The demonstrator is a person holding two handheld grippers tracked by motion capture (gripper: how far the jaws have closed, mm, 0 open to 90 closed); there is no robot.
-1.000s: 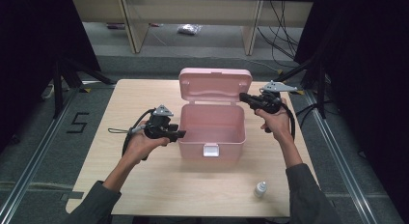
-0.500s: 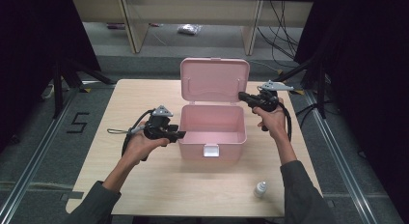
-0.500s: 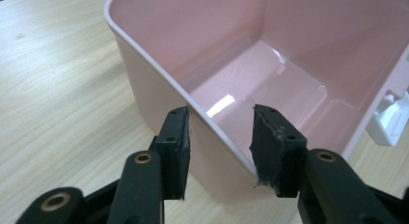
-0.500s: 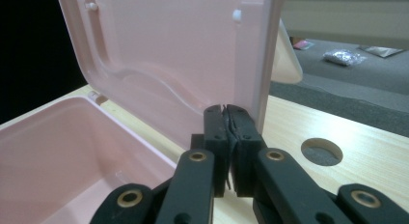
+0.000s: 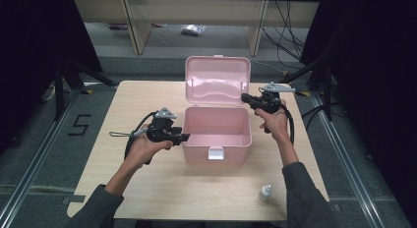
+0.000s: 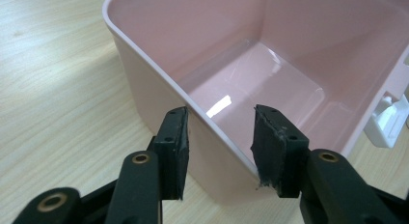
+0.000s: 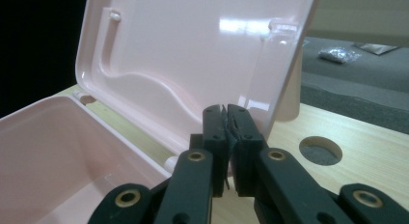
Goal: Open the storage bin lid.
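The left tongs [image 6: 219,137] straddle the pink box's [image 5: 216,134] side wall, half open, while the right tongs [image 7: 225,113], closed and empty, touch its raised lid [image 7: 193,55].

High overhead; gripper views close, sharing box [image 5: 216,134].
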